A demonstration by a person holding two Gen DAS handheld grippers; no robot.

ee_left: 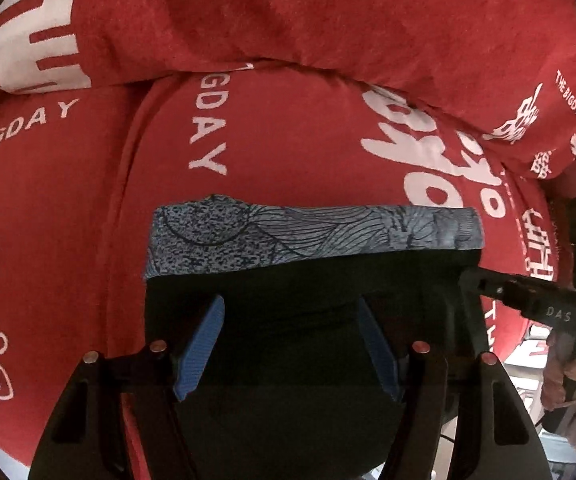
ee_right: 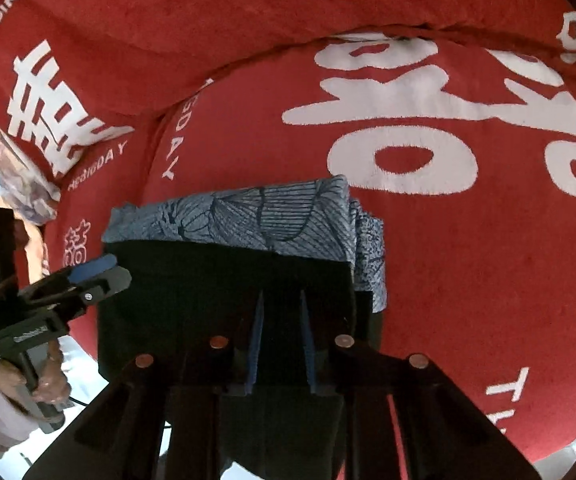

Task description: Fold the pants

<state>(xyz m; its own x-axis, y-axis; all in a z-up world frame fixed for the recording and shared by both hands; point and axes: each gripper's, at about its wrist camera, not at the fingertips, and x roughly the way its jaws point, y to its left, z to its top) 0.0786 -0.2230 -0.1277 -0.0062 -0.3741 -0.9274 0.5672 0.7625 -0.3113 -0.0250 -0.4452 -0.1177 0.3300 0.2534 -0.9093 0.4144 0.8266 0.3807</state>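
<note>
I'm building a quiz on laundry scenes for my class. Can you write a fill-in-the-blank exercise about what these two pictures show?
1. The folded pants lie on a cover whose main colour is ____.
2. The lettering on the cover is ____.
3. The pads of the left gripper are ____.
4. The patterned band of the pants is blue-grey; the rest of them is ____.

Missing words: red; white; blue; black

A red blanket (ee_left: 288,140) printed with large white characters and the words "THE BIGDAY" covers the surface, its upper part bunched into a thick fold (ee_right: 207,32).
</note>
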